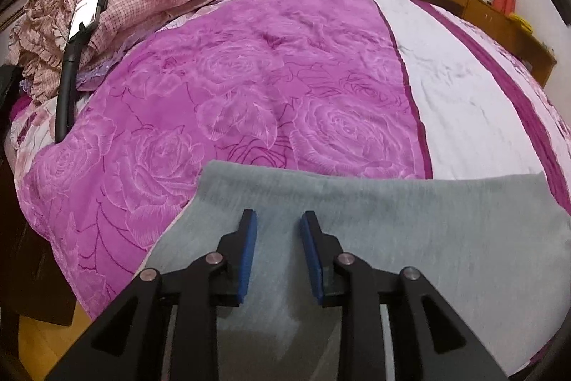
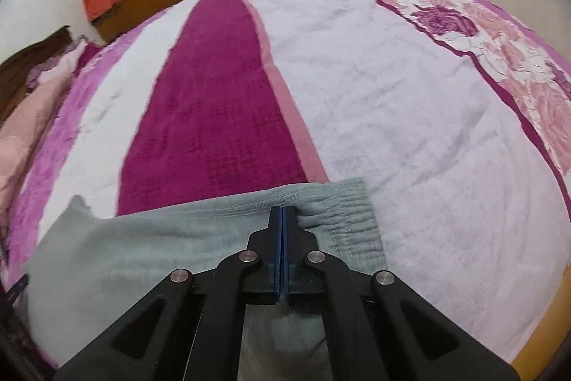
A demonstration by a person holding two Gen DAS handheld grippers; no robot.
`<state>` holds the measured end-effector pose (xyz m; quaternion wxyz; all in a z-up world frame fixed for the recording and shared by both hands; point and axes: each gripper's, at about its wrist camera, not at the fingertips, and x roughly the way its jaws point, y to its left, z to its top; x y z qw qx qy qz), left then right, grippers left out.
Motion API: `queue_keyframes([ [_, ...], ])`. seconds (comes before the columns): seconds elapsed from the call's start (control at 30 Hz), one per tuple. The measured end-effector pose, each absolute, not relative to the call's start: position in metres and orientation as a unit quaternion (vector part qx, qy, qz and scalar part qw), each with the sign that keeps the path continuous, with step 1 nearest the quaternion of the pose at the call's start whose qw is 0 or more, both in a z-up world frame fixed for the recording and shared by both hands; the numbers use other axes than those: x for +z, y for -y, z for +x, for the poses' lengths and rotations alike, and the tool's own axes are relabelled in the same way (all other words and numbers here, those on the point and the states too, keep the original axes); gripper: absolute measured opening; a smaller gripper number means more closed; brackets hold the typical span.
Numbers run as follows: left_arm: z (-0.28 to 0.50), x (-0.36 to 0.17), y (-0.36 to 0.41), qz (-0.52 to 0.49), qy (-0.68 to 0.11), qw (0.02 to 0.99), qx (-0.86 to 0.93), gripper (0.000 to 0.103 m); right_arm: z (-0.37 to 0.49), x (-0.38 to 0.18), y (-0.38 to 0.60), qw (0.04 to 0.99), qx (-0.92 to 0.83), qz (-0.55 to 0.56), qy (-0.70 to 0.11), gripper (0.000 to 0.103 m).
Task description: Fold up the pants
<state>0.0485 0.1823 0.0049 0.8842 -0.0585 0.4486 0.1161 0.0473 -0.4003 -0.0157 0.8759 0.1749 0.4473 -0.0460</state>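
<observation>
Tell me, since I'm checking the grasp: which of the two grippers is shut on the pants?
The right gripper: its blue pads meet, pinching the grey pants at the ribbed waistband. The left gripper hangs open above the cloth.

pants (image 1: pixel 410 231) on bed (image 1: pixel 249 88) (near edge)

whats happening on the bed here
A person is folding grey pants on a bed with a handheld gripper in each hand. The right gripper is shut, pinching the pants at the elastic waistband. The left gripper is open above the other end of the grey fabric, holding nothing. The pants lie flat at the near edge of the bed, on the purple rose blanket and the white cover.
</observation>
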Motion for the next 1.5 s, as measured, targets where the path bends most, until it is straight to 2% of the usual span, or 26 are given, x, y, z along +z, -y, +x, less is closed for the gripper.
queue_keyframes([
  [0.1, 0.04, 0.01, -0.185, -0.078, -0.447, 0.883, 0.117, 0.028, 0.021, 0.0, 0.412, 0.874, -0.039, 0.223, -0.429, 0.005],
  [0.17, 0.032, 0.012, -0.187, -0.089, -0.446, 0.883, 0.118, 0.028, -0.006, 0.011, 0.428, 0.878, -0.049, 0.252, -0.404, 0.019],
  [0.2, 0.029, 0.013, -0.188, -0.092, -0.446, 0.882, 0.12, 0.028, -0.016, 0.013, 0.433, 0.878, -0.055, 0.263, -0.397, 0.03],
  [0.23, 0.025, 0.014, -0.188, -0.096, -0.447, 0.881, 0.122, 0.028, -0.03, 0.013, 0.438, 0.876, -0.057, 0.276, -0.392, 0.034],
  [0.47, 0.0, 0.023, -0.189, -0.113, -0.456, 0.874, 0.123, 0.028, -0.075, -0.009, 0.443, 0.846, -0.028, 0.329, -0.418, 0.035],
  [0.6, -0.008, 0.023, -0.189, -0.117, -0.461, 0.871, 0.126, 0.028, -0.066, -0.037, 0.428, 0.819, 0.008, 0.359, -0.448, 0.035],
  [0.97, -0.009, 0.018, -0.183, -0.094, -0.477, 0.864, 0.13, 0.03, -0.04, -0.031, 0.412, 0.837, -0.018, 0.369, -0.405, 0.038],
  [1.5, -0.004, 0.013, -0.183, -0.085, -0.481, 0.864, 0.125, 0.033, -0.032, -0.058, 0.428, 0.838, -0.003, 0.413, -0.356, 0.037],
])
